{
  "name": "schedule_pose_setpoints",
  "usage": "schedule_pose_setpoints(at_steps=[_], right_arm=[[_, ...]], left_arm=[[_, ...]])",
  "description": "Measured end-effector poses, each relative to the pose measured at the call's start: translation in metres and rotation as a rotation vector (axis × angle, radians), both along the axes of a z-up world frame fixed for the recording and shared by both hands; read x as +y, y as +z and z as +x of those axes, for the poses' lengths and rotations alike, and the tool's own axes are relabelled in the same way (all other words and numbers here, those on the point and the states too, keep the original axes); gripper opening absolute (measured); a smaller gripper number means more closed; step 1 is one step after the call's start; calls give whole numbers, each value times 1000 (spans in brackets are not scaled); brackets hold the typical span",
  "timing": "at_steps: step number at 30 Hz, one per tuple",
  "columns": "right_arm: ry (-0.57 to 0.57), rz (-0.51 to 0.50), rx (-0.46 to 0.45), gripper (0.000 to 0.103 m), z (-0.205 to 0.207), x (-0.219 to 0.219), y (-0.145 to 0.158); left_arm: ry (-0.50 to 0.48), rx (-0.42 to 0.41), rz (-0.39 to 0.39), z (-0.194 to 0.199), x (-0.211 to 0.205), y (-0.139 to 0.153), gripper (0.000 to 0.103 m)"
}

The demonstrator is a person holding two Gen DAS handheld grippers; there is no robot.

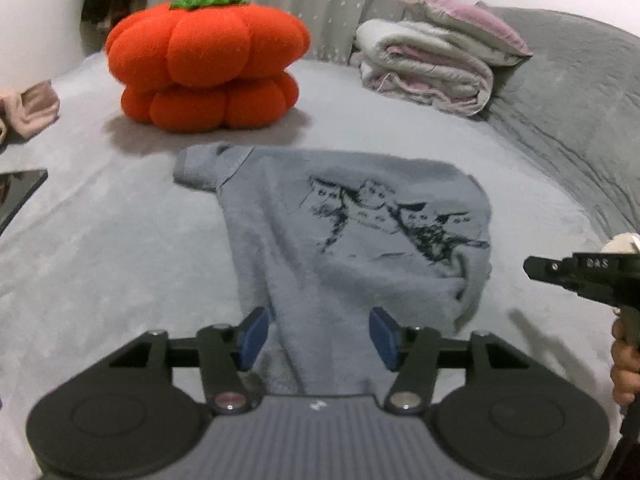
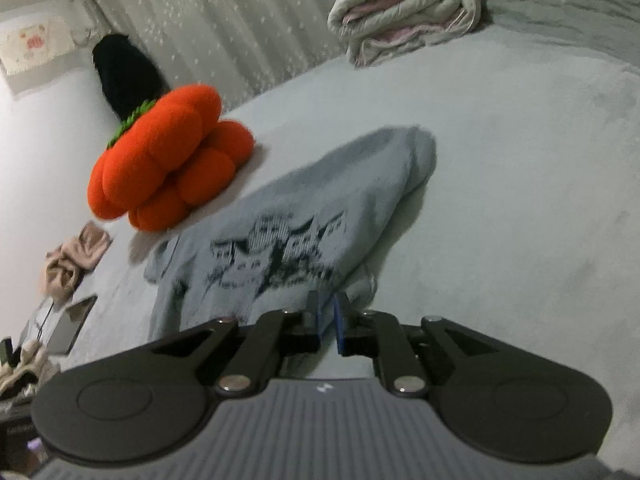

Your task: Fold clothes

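Found the sweater (image 1: pixel 352 248) lying mid-bed (image 1: pixel 120 260), cat print up, one short sleeve jutting left toward the far side, near right edge rumpled. Saw the left tongs (image 1: pixel 318 334) spread wide over the near hem, pads clear of the cloth, gripping nothing. Saw the right tongs (image 2: pixel 329 316) parted by only a slit at the sweater's right side, no cloth visibly pinched. Judged the folding unfinished. Feared a pinch of the top layer alone, likely to drag it off the layer beneath and skew the fold. Feared, too, a slip of the fluffy knit from so narrow a bite on the right, or uneven lifting by the two hands, leaving that rumpled corner bunched inside. Noted a pumpkin cushion (image 1: pixel 208 68) near the sleeve end, apt to crowd any fold carried far that way. Noted a folded quilt (image 1: pixel 432 68) farther back, and a tablet (image 1: pixel 20 192) and pink cloth (image 1: pixel 30 110) at the left, all well apart. Saw nothing between tongs and sweater.
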State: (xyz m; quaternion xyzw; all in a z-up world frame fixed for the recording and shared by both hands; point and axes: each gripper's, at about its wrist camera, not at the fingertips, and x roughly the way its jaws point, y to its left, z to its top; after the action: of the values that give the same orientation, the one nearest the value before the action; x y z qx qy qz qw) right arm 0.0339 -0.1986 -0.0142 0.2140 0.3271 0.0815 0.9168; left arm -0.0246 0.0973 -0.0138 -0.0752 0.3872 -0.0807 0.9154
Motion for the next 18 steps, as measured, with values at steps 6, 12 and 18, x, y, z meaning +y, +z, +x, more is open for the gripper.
schedule_pose_setpoints(at_steps=[6,12,18], right_arm=[[66,-15,36,46,-2,18,-8],[110,-3,82,46,6,36,-23],[150,14,124,34,22,51,-37]], left_arm=[[35,89,-1,13,7,-15,60],[44,127,-14,18,9,-25,60],[64,130,-42,28,6,-28,34]])
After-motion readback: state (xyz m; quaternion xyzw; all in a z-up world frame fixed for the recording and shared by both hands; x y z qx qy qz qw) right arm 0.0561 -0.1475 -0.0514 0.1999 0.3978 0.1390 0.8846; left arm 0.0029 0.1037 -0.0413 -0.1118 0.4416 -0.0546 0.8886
